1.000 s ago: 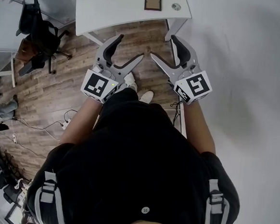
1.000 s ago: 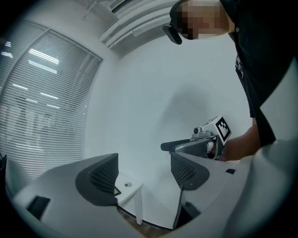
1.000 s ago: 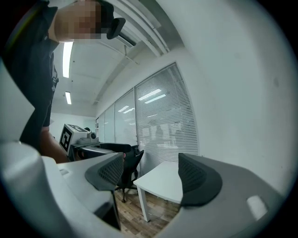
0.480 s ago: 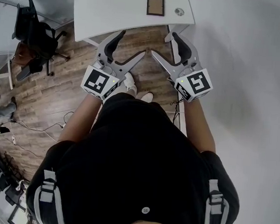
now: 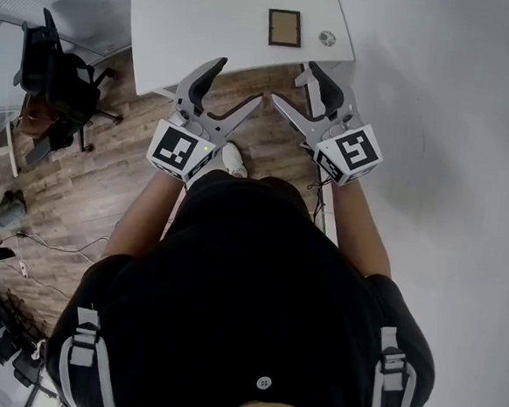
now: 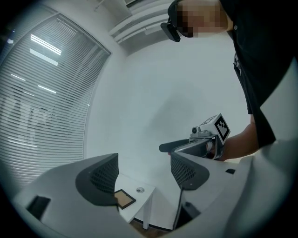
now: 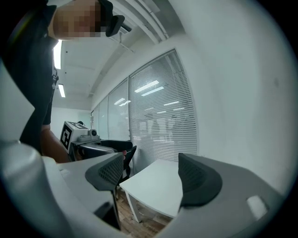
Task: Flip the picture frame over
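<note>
One picture frame [image 5: 284, 28], flat on one white table [image 5: 208, 19] at 12 o'clock. Dark rim, brown middle. One small round thing [image 5: 327, 38] just beside the frame, at its 3 o'clock.

Two grippers, up over the wood floor [image 5: 108, 169], near the table edge, not touching the table or the frame. Left gripper [image 5: 240, 81] at 11 o'clock: claw wide, nothing between its two jaws. Right gripper [image 5: 292, 81] at 1 o'clock: claw wide too, nothing in it.

One black chair [image 5: 59, 73] at 10 o'clock, well apart from the frame. One white shoe [image 5: 233, 160] on the floor, between the two grippers.
</note>
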Tool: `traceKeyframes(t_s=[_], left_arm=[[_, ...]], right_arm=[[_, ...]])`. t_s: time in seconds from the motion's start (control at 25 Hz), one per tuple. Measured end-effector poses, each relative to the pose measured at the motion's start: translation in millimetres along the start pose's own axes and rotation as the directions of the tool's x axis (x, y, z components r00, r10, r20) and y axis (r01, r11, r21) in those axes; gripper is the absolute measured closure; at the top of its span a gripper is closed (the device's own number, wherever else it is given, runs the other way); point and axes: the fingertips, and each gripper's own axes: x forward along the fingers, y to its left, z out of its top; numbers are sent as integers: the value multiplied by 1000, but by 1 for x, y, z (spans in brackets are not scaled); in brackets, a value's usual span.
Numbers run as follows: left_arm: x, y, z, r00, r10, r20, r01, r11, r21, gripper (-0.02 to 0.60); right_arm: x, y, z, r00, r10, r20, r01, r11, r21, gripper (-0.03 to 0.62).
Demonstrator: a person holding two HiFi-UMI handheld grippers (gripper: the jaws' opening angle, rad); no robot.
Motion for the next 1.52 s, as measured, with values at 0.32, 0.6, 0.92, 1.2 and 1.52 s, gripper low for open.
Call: traceKeyframes(t_s=[0.32, 0.6, 0.92, 1.2, 1.52], left_arm=[[18, 36, -4, 1000, -13, 9, 14, 999, -29, 244], [70, 60, -15, 1000, 16, -16, -17, 999, -31, 244], [133, 94, 6, 994, 105, -3, -105, 994, -15, 245], [167, 122, 5, 981, 190, -24, -191, 981, -22, 245], [178, 165, -25, 988, 150, -49, -153, 986, -69, 245]], right_arm=[[24, -25, -2, 999, -52, -9, 52, 998, 32, 229], [39, -83, -13, 999, -35, -10, 35, 999, 35, 229], [69, -162, -4, 1000, 20, -12, -19, 999, 35, 229], [94, -208, -25, 998, 14, -67, -12, 1000, 22, 229], [136, -220, -68, 987, -56, -153, 68, 995, 75, 230]])
